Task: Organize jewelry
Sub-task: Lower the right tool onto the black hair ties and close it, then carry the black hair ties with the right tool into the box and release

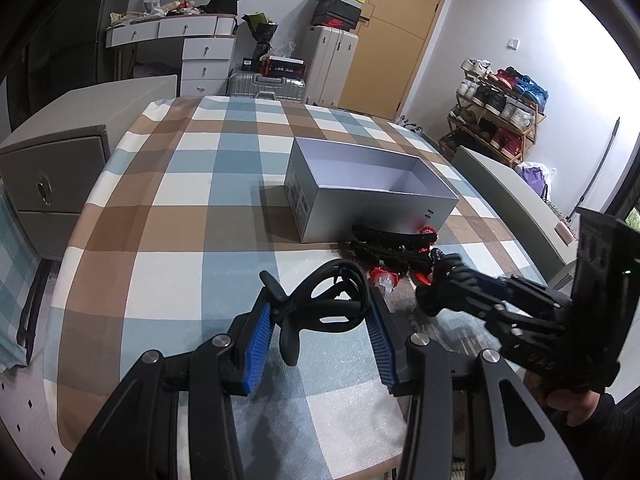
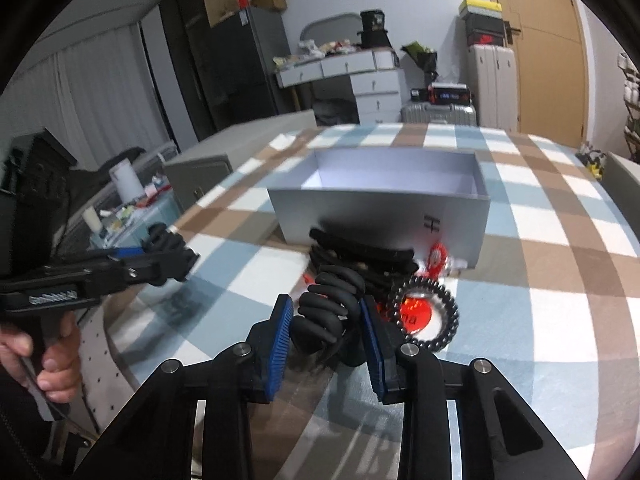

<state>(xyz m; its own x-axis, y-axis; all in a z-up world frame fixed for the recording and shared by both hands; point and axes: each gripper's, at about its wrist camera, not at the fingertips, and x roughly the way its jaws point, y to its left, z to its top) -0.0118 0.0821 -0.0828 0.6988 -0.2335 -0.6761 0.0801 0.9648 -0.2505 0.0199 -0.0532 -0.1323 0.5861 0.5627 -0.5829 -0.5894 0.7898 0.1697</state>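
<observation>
Right gripper [image 2: 325,330] jaws around black hair claw [image 2: 328,312], grey box [image 2: 360,208] beyond.

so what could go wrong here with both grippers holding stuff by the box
The right gripper grips a black claw clip at the edge of the pile; the coiled black band beside it may snag and drag along. The left gripper pinches its black clip near the fingertips, so it could slip before reaching the empty grey box.

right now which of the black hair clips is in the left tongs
The looped black clip, held between the blue pads of the left tongs. The ribbed claw clip is in the right tongs; the rest lie by the grey box.
</observation>
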